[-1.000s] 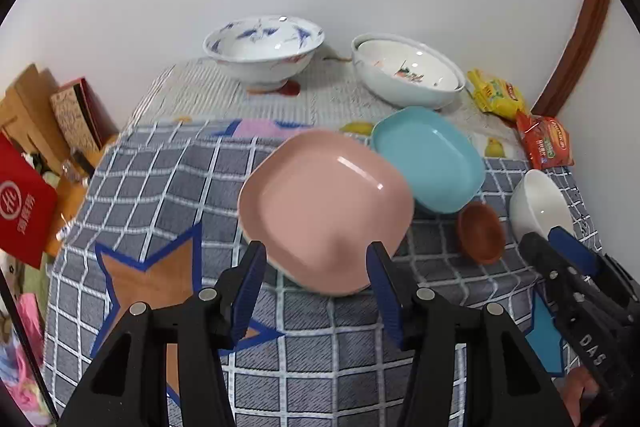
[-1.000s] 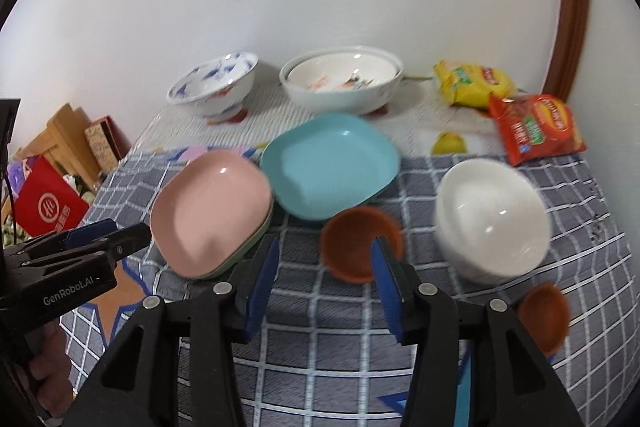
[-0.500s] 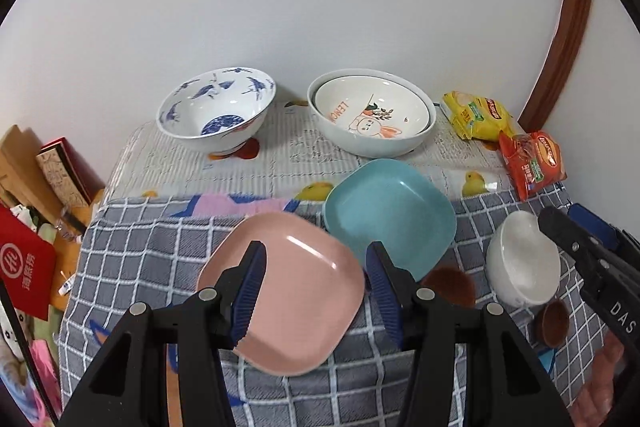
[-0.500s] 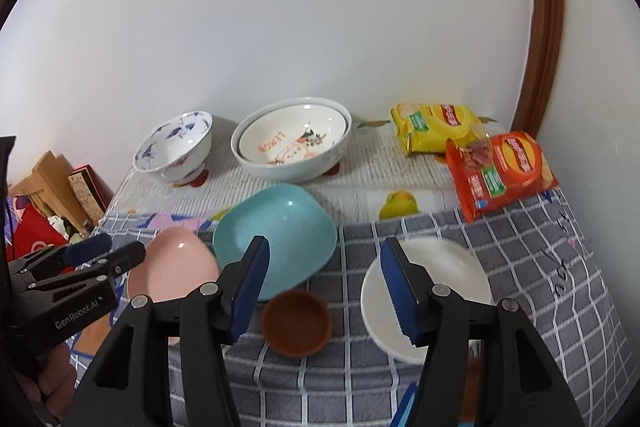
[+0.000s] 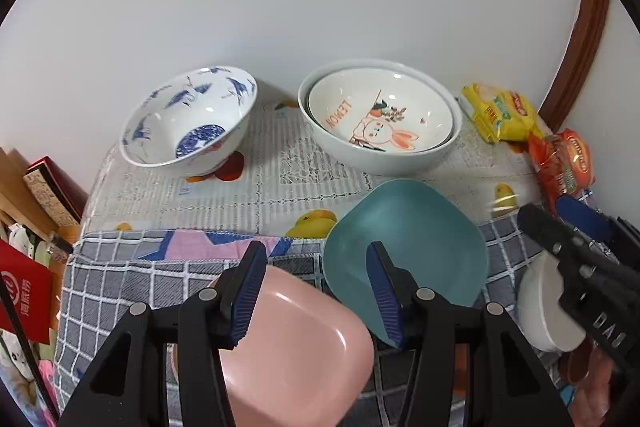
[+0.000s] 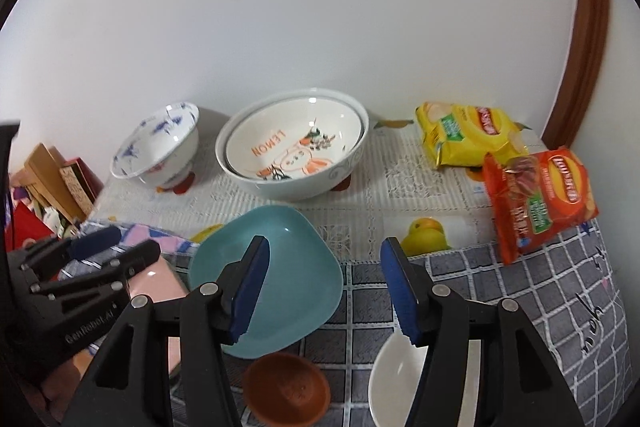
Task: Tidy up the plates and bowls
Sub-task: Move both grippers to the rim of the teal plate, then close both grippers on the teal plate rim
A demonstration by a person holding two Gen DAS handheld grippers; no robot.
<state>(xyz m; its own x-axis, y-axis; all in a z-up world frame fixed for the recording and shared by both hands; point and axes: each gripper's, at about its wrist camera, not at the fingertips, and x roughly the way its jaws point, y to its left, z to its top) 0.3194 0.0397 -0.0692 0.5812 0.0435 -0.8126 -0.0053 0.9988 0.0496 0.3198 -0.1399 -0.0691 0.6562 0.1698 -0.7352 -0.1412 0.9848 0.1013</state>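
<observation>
My left gripper (image 5: 316, 291) is open and empty, raised above a pink square plate (image 5: 296, 351) at the near left. A teal square plate (image 5: 416, 239) lies just right of it. My right gripper (image 6: 324, 287) is open and empty, above the teal plate (image 6: 288, 251), a small brown bowl (image 6: 286, 393) and a white bowl (image 6: 396, 379). At the back stand a blue-patterned bowl (image 5: 188, 123) and a large white bowl with a rabbit-print bowl nested in it (image 5: 380, 119).
Yellow (image 6: 464, 135) and orange (image 6: 540, 199) snack bags lie at the back right. The table has a grey checked cloth (image 6: 560, 287) in front. Boxes and a red bag (image 5: 24, 291) sit off the left edge. A white wall is behind.
Both grippers have lifted and pulled back, so the plates and bowls sit lower in view and the back bowls look nearer. The right gripper opened a little wider. No dish has moved.
</observation>
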